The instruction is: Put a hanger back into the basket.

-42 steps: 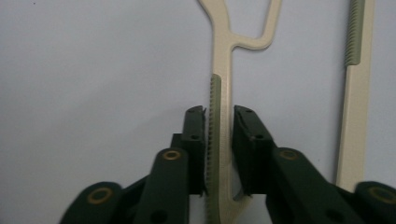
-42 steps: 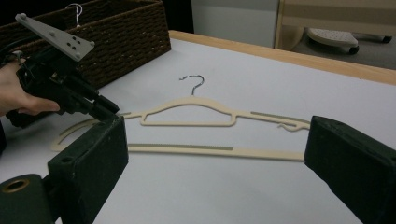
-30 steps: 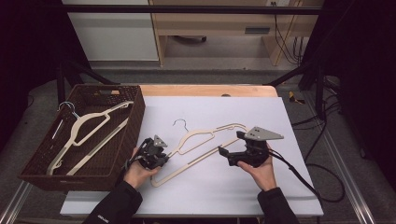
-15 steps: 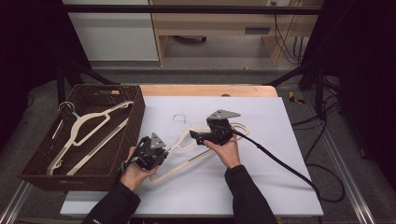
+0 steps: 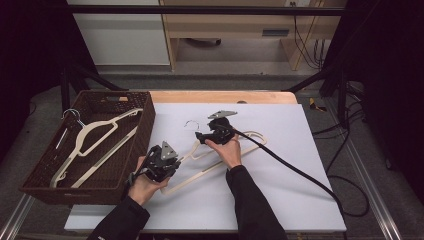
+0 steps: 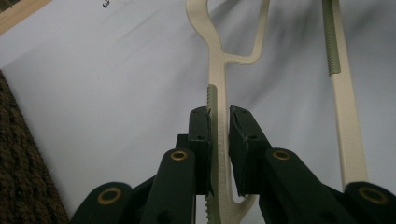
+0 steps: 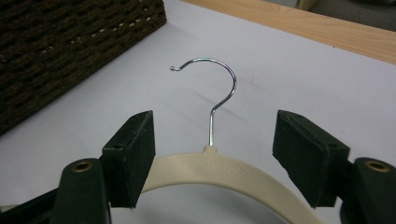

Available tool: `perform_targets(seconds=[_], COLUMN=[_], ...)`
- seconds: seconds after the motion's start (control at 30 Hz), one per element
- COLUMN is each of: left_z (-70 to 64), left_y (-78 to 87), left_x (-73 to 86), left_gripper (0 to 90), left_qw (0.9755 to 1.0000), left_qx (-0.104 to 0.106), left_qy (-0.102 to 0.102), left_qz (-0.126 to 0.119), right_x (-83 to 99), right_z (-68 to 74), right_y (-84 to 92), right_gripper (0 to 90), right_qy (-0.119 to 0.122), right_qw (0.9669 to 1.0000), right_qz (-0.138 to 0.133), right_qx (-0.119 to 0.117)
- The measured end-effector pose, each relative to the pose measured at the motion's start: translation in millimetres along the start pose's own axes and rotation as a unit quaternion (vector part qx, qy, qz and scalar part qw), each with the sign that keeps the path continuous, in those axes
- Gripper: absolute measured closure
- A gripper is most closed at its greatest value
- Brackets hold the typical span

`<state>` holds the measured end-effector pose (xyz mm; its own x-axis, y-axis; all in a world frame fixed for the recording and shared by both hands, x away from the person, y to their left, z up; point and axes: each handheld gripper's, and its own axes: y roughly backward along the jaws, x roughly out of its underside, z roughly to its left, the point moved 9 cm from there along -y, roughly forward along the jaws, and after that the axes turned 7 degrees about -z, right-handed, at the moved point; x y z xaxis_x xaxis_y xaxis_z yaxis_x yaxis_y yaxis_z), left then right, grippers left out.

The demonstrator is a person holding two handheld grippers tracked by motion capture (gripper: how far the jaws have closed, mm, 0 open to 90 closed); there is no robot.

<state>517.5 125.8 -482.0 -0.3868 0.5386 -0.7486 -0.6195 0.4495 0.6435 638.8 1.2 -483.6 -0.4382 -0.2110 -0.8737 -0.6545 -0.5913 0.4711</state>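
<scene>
hanger (image 5: 220, 155) centre frame, arm clamped by left gripper (image 6: 218, 128) to steady it | right gripper (image 7: 212, 154) jaws wide, closing astride neck below hook (image 7: 215, 88), nothing pinched yet | basket (image 5: 145, 125) left, likely destination

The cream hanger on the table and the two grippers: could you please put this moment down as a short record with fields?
Held thing: cream hanger, lying on the white table
Left gripper: shut on the hanger's arm near its end
Right gripper: jaws have just been closing, pads astride the hanger's neck, not yet touching it
Metal hook: points away beyond the right gripper's jaws
Wicker basket: at the table's left, with another cream hanger in it
</scene>
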Motion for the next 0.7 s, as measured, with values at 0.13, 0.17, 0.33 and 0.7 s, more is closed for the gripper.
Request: perform_targets(seconds=[0.13, 0.17, 0.33, 0.7], left_z=[-1.1, -1.1, -1.9, -6.9], left_y=[0.9, 1.1, 0.8, -4.5], left_x=[0.0, 0.2, 0.6, 5.1], left_gripper=[79.1, 79.1, 79.1, 79.1], left_qw=[1.0, 1.0, 1.0, 0.9999], left_qx=[0.0, 0.0, 0.0, 0.001], left_qy=[-0.004, -0.005, -0.006, -0.009], left_qz=[0.004, 0.006, 0.006, 0.011], right_x=[1.7, 2.0, 3.0, 12.8], right_z=[-3.6, -3.8, -6.1, -5.0], right_y=[-11.5, -13.1, -24.6, -33.1], right_gripper=[39.3, 40.8, 51.4, 85.6], right_qy=[0.001, 0.003, 0.0, -0.026], right_qw=[0.9999, 0.9999, 0.9998, 0.9985], right_qz=[0.01, 0.013, 0.017, 0.047], right_qx=[0.005, 0.005, 0.009, -0.014])
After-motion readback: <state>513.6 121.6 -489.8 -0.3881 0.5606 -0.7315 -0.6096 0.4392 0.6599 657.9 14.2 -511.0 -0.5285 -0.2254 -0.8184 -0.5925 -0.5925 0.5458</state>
